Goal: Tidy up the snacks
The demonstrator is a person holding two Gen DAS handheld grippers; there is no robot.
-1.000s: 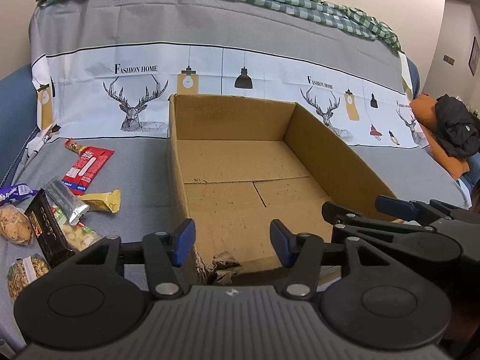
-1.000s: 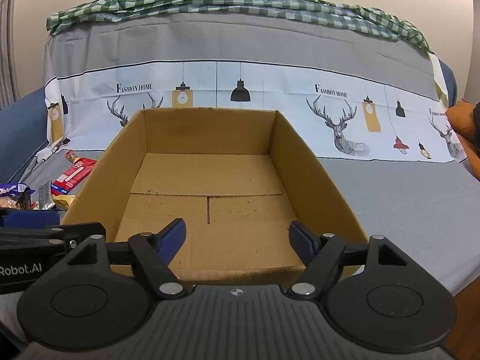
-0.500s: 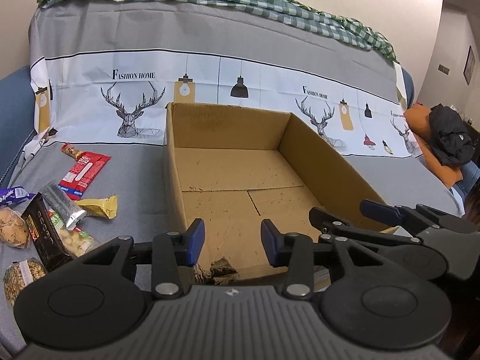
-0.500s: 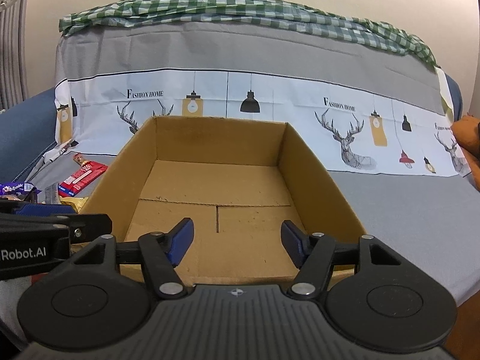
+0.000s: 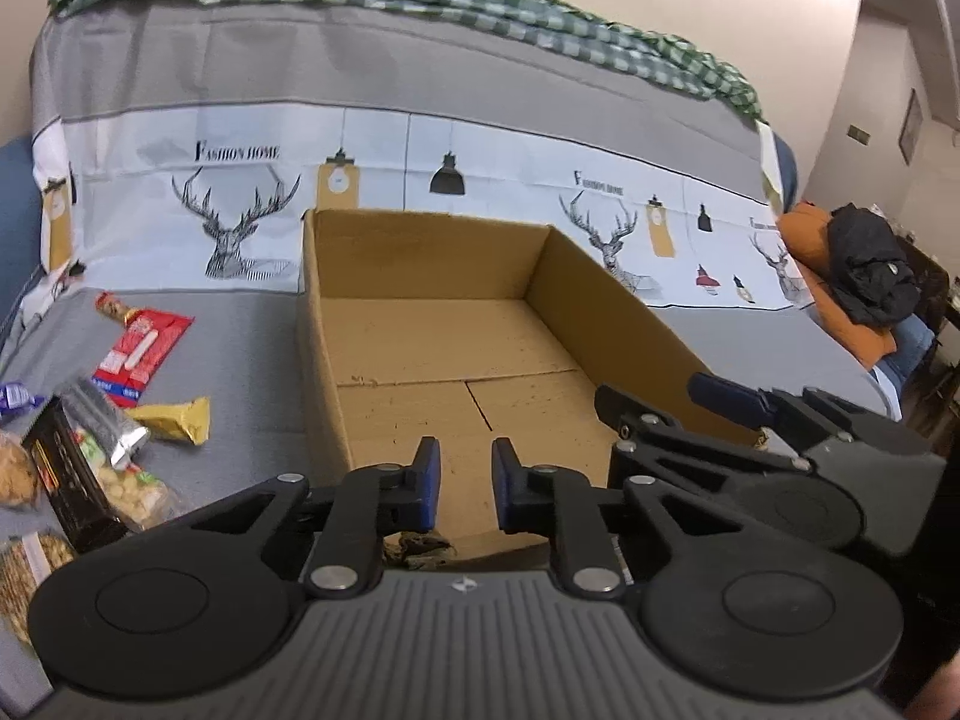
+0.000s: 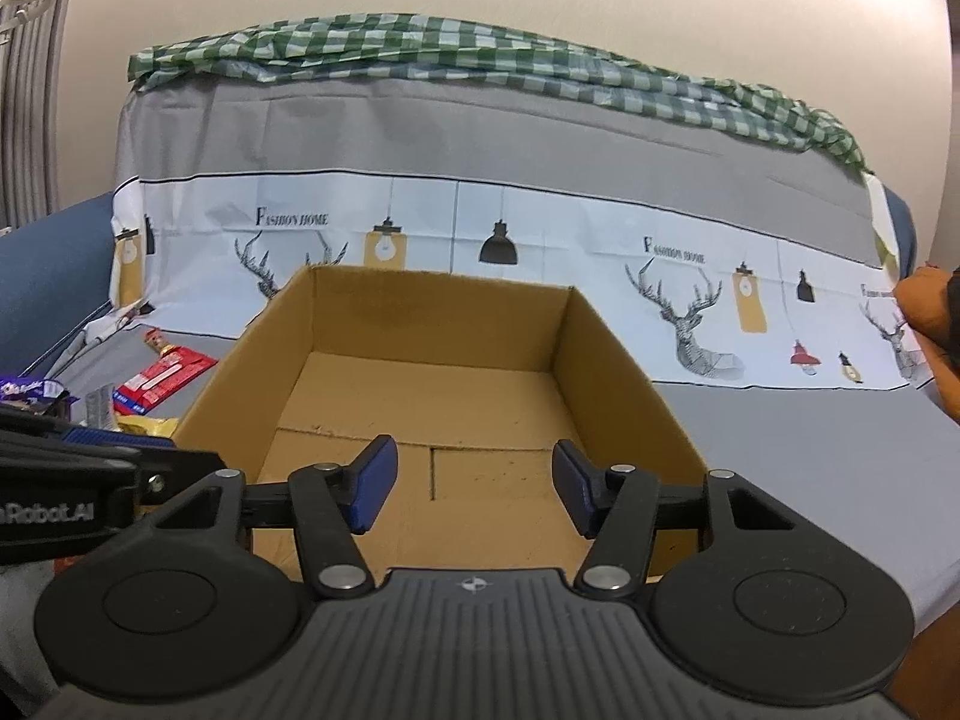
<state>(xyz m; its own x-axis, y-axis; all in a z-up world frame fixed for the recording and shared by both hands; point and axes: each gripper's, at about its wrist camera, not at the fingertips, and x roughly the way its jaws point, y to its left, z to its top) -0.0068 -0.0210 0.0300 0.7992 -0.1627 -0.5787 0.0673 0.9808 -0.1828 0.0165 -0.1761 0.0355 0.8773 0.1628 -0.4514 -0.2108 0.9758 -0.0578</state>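
Two grippers over the near edge of the empty cardboard box (image 5: pixel 432 348): left gripper (image 5: pixel 465 477) pinched nearly shut on nothing, right gripper (image 6: pixel 471 489) half-wide, closing, nothing between. Snacks (image 5: pixel 141 351) scattered on grey sofa cover (image 5: pixel 240 372) left of box, nearer left gripper; red packet's (image 5: pixel 141 351) long axis slanting away.

A home living room: a sofa (image 6: pixel 780 444) draped in a grey cover (image 5: pixel 420 78) printed with deer and lamps, a green checked cloth (image 6: pixel 480 60) along its back, clothes (image 5: pixel 864 276) heaped at one end, a framed picture (image 5: pixel 910 126) on the wall.
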